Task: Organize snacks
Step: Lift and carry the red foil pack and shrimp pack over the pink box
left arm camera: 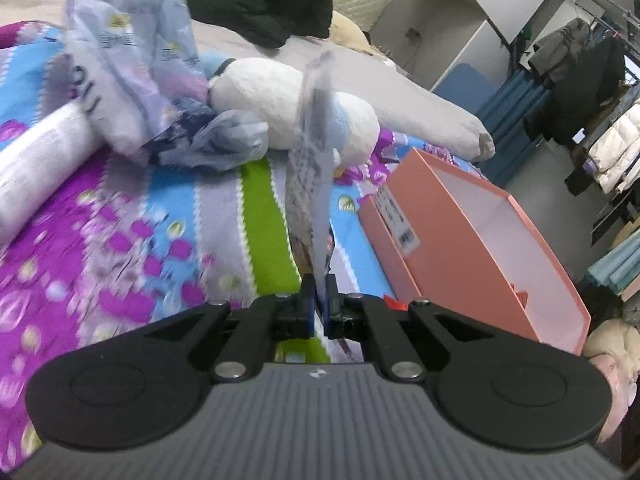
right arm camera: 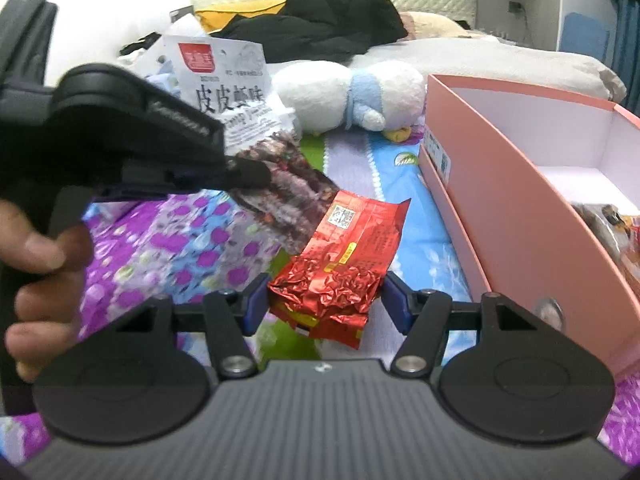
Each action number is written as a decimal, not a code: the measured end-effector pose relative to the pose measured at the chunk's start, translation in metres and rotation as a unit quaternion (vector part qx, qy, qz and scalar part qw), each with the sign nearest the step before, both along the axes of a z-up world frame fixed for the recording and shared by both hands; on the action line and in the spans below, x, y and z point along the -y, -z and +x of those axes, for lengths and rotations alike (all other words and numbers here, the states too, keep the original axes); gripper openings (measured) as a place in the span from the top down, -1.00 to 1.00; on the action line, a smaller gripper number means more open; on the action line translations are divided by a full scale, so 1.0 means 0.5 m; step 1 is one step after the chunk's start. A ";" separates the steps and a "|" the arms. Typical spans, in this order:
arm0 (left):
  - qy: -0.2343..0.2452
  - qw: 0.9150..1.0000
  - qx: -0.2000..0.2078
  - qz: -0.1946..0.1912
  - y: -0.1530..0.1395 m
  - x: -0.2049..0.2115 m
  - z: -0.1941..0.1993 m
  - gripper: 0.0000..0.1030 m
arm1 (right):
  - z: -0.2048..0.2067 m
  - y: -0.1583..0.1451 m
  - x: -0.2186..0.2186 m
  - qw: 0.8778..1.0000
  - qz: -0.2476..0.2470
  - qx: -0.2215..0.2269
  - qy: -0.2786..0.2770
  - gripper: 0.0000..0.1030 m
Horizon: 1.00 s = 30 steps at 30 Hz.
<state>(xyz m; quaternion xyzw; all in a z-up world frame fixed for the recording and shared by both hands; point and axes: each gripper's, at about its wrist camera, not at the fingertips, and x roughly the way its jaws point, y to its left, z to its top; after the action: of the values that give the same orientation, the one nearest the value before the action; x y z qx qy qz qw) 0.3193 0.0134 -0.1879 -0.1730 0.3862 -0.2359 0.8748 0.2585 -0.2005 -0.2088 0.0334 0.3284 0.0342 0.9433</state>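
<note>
Two wrist views are showing one moment above a bed spread with a purple, blue and green floral blanket (left arm camera: 132, 240). Left wrist view: the left gripper (left arm camera: 319, 290) is clamping its jaws fully together on the lower edge of a flat white-and-brown printed snack packet (left arm camera: 310, 184), which is standing edge-on and upright above the blanket, just left of an open salmon-pink cardboard box with a white interior (left arm camera: 460, 256). A white plush toy with a pale blue band (left arm camera: 280, 100) is lying behind the packet, and a crumpled translucent plastic bag (left arm camera: 132, 80) is sitting to the left, blurred. A black garment (left arm camera: 256, 4) is resting farther back. Right wrist view: the right gripper (right arm camera: 324, 300) is holding its blue-padded jaws partly apart, pressing on both sides of a crinkled red foil packet (right arm camera: 340, 264) that is lifted over the blanket, left of the pink box (right arm camera: 500, 208), whose far right corner is already containing some wrapped snacks (right arm camera: 612, 224). At left, the person's hand (right arm camera: 40, 280) is gripping the handle of the left gripper (right arm camera: 256, 176), whose tip is pinching the white-and-brown packet (right arm camera: 224, 80), its printed face turned toward the camera. The plush toy (right arm camera: 320, 96) is lying beyond, near the box's near corner.
</note>
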 end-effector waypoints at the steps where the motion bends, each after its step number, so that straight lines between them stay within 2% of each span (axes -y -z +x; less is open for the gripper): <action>1: -0.002 1.000 -0.002 0.004 -0.004 -0.003 -0.019 0.92 | -0.012 -0.003 -0.001 1.000 -0.001 0.000 -0.003 -0.22; 8: -0.008 0.999 -0.017 0.042 -0.015 0.004 -0.149 0.92 | -0.096 -0.020 0.027 1.000 0.002 -0.004 -0.028 -0.22; 11: -0.019 0.999 -0.020 0.046 -0.014 0.007 -0.207 0.92 | -0.128 -0.028 0.059 0.999 0.025 -0.012 -0.035 -0.22; 16: -0.044 0.997 -0.034 0.051 -0.024 0.008 -0.275 0.92 | -0.160 -0.031 0.074 0.997 0.034 -0.032 -0.057 -0.22; 21: -0.066 0.996 -0.035 0.049 -0.047 -0.004 -0.311 0.92 | -0.191 -0.040 0.066 0.996 0.024 -0.030 -0.079 -0.22; 30: -0.074 0.996 -0.037 0.036 -0.089 -0.009 -0.350 0.92 | -0.209 -0.069 0.084 0.995 0.048 -0.035 -0.079 -0.22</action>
<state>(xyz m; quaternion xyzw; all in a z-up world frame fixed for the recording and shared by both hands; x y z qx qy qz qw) 0.1441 0.0177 -0.1433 -0.1786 0.4123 -0.1498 0.8807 0.1540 -0.2424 -0.1742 0.0543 0.3605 0.1230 0.9230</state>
